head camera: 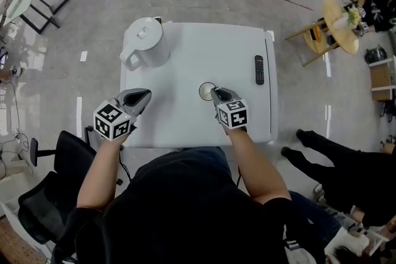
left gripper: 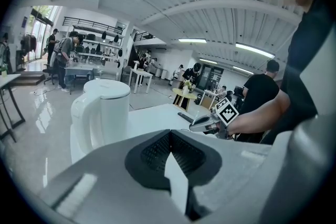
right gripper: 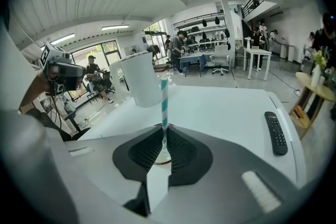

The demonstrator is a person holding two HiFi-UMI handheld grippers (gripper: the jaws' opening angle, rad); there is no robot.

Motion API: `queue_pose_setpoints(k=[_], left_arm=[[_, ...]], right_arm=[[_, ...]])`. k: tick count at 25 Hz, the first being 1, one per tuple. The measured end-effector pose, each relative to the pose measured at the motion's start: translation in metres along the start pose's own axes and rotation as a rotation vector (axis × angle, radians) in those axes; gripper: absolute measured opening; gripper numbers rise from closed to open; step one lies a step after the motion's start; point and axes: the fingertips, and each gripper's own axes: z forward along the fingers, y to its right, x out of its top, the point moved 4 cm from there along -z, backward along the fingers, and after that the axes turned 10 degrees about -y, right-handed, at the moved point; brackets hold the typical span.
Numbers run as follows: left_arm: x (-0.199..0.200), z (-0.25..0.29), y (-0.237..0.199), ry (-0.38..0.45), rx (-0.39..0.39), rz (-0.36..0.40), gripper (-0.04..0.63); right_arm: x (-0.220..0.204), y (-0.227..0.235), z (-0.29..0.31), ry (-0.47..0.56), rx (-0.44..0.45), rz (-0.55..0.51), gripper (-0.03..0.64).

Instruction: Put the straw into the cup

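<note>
A teal-and-white striped straw (right gripper: 164, 96) stands upright between the jaws of my right gripper (right gripper: 164, 131), which is shut on it. Right under the jaws I see the round rim of a clear cup (right gripper: 160, 159), and the straw's lower end reaches down to it. In the head view the cup (head camera: 205, 91) sits mid-table with the right gripper (head camera: 215, 92) at its right edge. Over the table's left front edge, my left gripper (head camera: 146, 94) is shut with nothing in it; its jaws meet in the left gripper view (left gripper: 170, 135).
A white kettle (head camera: 145, 41) stands at the table's (head camera: 198, 52) back left corner. A black remote (head camera: 259, 69) lies near the right edge. A black office chair (head camera: 46, 195) is on the floor at the left, and a person's legs (head camera: 322, 151) on the right.
</note>
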Motion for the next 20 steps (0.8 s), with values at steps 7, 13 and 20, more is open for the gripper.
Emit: queue_pose_setpoints(k=[7,13,20], left_arm=[[0.001,0.001,0.002,-0.004,-0.003,0.000,0.000],[-0.001,0.002,0.001,-0.004,-0.005,-0.007,0.000],[0.000,0.002,-0.001,0.007,-0.005,-0.021,0.000]], right_arm=[[0.001,0.003,-0.001,-0.002,-0.010,0.007,0.058],[0.000,0.007,-0.001,-0.008,-0.017,0.011,0.064],[-0.006,0.012,0.002,-0.035,-0.029,0.007,0.075]])
